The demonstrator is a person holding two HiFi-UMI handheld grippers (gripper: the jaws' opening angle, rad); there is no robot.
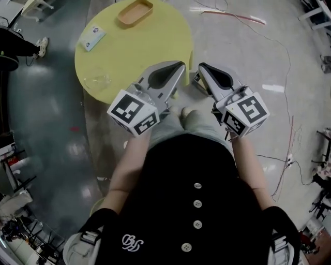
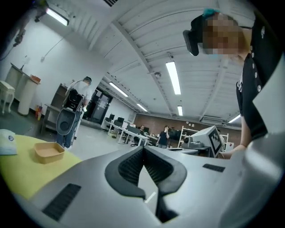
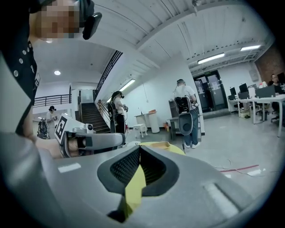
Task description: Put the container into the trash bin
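The tan shallow container (image 1: 135, 12) sits at the far side of the round yellow table (image 1: 150, 46). It also shows in the left gripper view as the container (image 2: 49, 152) on the table's left part, and just over the jaws in the right gripper view as the container (image 3: 156, 144). Both grippers hover side by side close to the person's body, at the table's near edge. My left gripper (image 1: 181, 65) has its jaws together with nothing between them, as does my right gripper (image 1: 200, 68). The closed tips show in each gripper view as the left gripper (image 2: 143, 148) and the right gripper (image 3: 139, 148). No trash bin is in sight.
A white and blue packet (image 1: 93, 37) and a clear plastic piece (image 1: 96, 81) lie on the table's left side. Thin cables (image 1: 282, 49) trail over the grey floor to the right. Other people (image 3: 185, 111), desks and a staircase (image 3: 89, 116) stand farther off.
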